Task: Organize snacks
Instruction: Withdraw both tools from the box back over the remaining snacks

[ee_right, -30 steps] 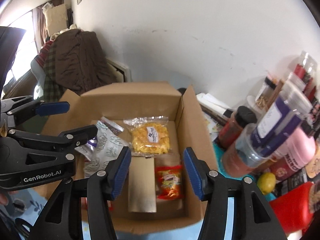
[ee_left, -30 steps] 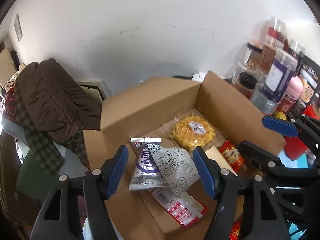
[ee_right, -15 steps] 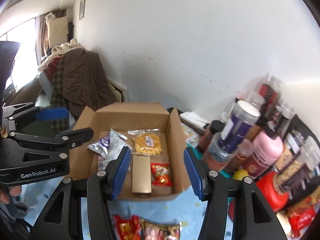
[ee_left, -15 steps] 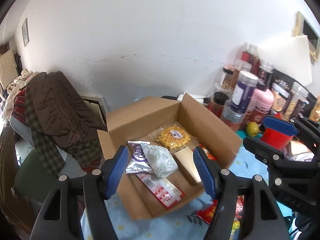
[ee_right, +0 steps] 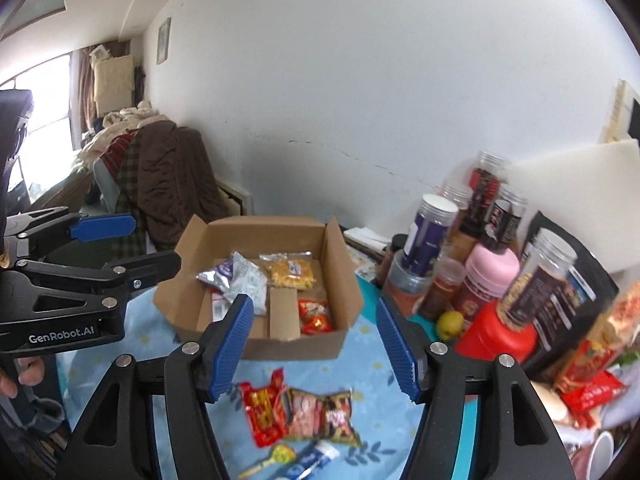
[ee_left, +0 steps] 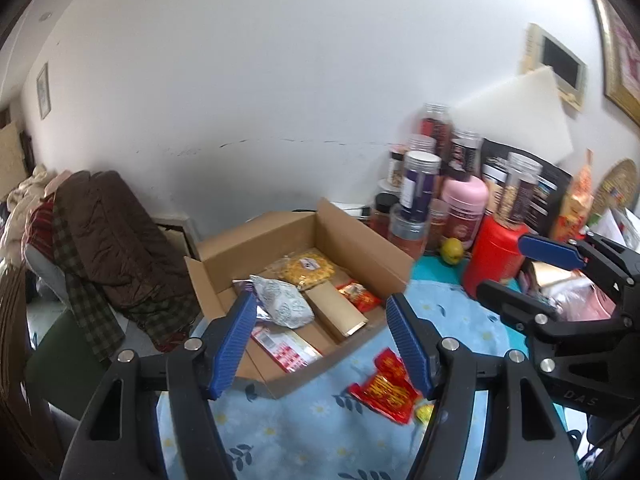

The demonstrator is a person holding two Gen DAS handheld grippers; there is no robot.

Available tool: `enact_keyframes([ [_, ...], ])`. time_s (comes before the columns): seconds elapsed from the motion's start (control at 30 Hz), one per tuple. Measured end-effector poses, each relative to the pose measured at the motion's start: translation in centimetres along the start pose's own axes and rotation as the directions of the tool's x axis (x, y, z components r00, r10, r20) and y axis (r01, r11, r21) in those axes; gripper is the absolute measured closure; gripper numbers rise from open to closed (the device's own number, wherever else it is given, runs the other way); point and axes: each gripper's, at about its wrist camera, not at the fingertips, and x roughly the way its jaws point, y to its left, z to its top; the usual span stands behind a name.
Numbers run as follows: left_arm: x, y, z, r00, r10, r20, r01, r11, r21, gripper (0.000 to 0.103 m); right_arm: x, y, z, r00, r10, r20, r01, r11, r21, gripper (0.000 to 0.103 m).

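Nearest to us, both sets of jaws stood apart with nothing between the pads. The right gripper [ee_right: 316,344] had just been opening its jaws wider, and they were empty; the left gripper [ee_left: 320,340] was likewise parted and empty.

Just below and ahead of the right jaws, on the blue flowered desk [ee_right: 372,364], lay the loose snacks: a red packet [ee_right: 262,408] touching a darker printed packet [ee_right: 320,412], their long axis running across our view, roughly square to the line along which the jaws pointed. From the left wrist view the red packet [ee_left: 384,388] lay low and to the right, partly behind the right-hand finger [ee_left: 408,344]. We judged the right hand the nearer and better centred for the pick. Nearer still, a yellow lollipop [ee_right: 276,456] and a small blue-and-white tube [ee_right: 316,460] sat at the frame's lower edge, blurred, and we could not read what they were.

Beyond the packets stood the open cardboard box [ee_right: 280,350], already holding a silver pouch [ee_right: 244,280], a yellow waffle bag [ee_right: 290,272], a tan flat pack [ee_right: 284,316] and a small red bag [ee_right: 314,316]. A red-and-white pack [ee_left: 286,350] showed only in part under the pouch.

To the right, jars and bottles [ee_right: 480,268] crowded together, several hidden behind one another.
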Motion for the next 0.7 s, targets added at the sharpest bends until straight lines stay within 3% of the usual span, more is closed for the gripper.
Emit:
enact_keyframes([
  [0.43,-2.9,-4.1,-5.0,0.994,-0.111,-0.022,0.112,0.993,0.043,0.036,-3.8,0.4,-6.1,0.997,-0.064,-0.032,0.065,0.998,0.02,0.039],
  [0.7,-3.3,-5.0,-7.5,0.99,-0.134,-0.033,0.135,0.99,0.049,0.036,-4.1,1.0,-9.9,0.993,-0.09,-0.076,0.094,0.995,0.042,0.039],
])
